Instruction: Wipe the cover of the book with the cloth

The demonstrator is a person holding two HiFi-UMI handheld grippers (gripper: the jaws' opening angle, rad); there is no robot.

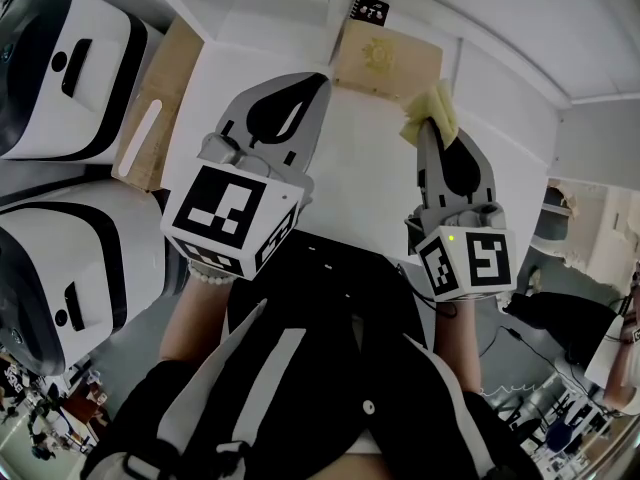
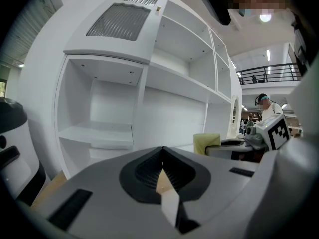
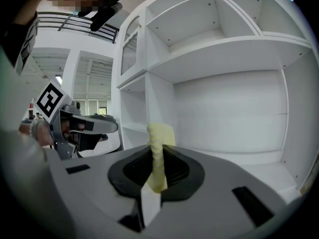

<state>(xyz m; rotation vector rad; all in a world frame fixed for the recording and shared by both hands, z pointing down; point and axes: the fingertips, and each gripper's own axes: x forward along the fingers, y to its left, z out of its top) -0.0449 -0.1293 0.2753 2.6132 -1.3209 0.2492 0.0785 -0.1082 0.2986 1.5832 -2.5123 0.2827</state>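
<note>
The left gripper (image 1: 305, 90) is closed tight and empty. At one o'clock, the right gripper (image 1: 427, 134) pinches a crumpled pale-yellow cloth (image 1: 436, 106) beside a tan book (image 1: 378, 66), whose cover emblem is unreadable.

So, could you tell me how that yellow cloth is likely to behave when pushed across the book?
The cloth is probably soft and floppy: it bunches into folds beyond the right gripper, whose jaws pinch it. It looks light, since a small pinch carries it. On the book it may crumple rather than slide.
</note>
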